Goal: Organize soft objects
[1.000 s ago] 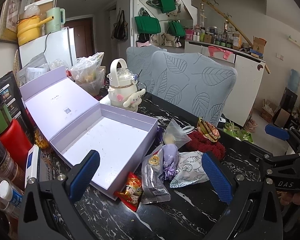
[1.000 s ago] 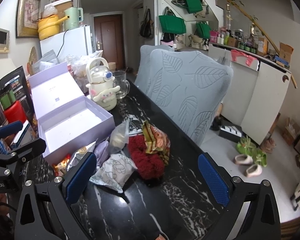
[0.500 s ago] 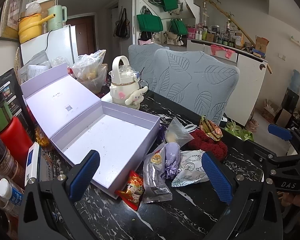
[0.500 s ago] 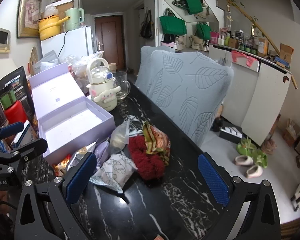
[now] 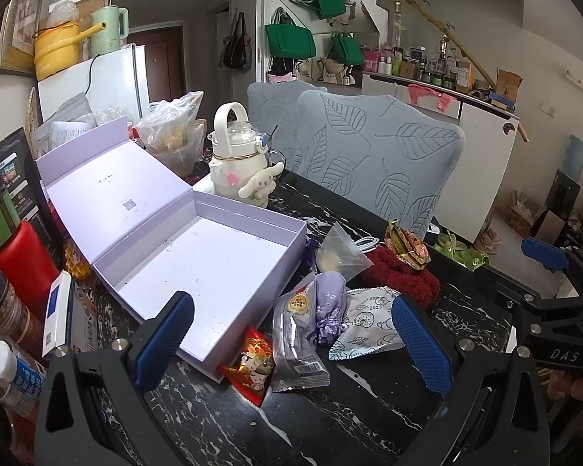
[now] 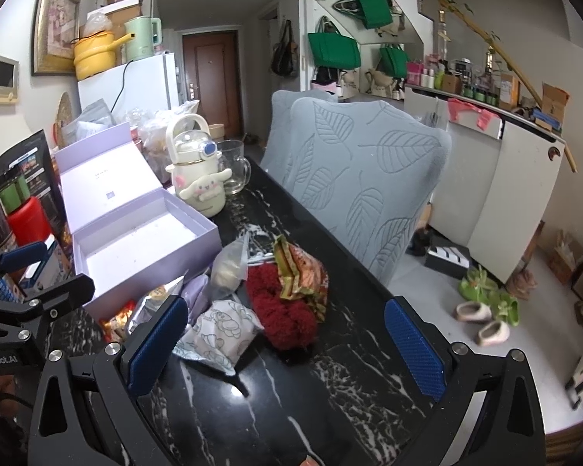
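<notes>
Left gripper (image 5: 291, 338) is hovering w/ jaws spread wide, gripping nothing; right gripper (image 6: 287, 343) likewise, fingers parted & empty. Soft items are lying heaped on the black marble table (image 5: 330, 419) just beside the open lilac box (image 5: 210, 256) – red fuzzy piece (image 6: 281, 310), purple pouch (image 5: 328, 306), white printed packet (image 6: 217, 332). Left view is showing the red snack packet (image 5: 250, 365) touching the box corner & a silver sachet (image 5: 295, 345); right view is mostly hiding those – but showing a glass mug (image 6: 233, 171) behind the cream kettle (image 6: 196, 171).
</notes>
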{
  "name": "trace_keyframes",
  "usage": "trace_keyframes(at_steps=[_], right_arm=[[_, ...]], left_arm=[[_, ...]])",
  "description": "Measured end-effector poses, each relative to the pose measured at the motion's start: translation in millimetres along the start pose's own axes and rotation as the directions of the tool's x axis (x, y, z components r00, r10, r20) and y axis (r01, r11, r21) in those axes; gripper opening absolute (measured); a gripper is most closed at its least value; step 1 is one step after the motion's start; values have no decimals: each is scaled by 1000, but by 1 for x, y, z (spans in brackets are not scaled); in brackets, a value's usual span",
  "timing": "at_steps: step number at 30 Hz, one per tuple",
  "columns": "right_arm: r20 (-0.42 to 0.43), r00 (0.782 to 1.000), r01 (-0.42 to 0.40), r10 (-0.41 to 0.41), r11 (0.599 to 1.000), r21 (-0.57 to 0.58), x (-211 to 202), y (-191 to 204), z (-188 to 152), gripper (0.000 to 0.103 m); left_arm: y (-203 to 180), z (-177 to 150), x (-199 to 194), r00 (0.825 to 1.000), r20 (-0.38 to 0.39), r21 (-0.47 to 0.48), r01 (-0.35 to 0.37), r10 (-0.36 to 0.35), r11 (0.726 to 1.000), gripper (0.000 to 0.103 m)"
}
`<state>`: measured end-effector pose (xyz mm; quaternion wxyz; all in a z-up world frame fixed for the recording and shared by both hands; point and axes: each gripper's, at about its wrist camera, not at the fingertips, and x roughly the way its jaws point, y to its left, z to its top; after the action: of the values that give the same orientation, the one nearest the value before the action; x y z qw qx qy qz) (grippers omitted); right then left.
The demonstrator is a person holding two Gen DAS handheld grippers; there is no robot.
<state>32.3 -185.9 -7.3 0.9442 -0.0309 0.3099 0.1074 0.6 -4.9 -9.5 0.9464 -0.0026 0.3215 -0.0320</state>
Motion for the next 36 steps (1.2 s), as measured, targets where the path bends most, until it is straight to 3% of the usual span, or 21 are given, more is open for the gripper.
trace_keyframes(at_steps=[15, 28, 36], right_arm=[[7, 999, -39, 39, 999, -8, 2, -10, -3, 103], [-18, 989, -147, 147, 989, 0, 23, -22, -25, 103], [-69, 971, -229, 228, 973, -7, 50, -17, -40, 103]], left_arm=[[-6, -12, 6, 999, -20, -56, -48, 47, 997, 103], [6, -44, 22, 994, -83, -157, -80, 67, 984, 103], [17, -61, 44, 989, -130, -200, -98, 72, 975, 103]])
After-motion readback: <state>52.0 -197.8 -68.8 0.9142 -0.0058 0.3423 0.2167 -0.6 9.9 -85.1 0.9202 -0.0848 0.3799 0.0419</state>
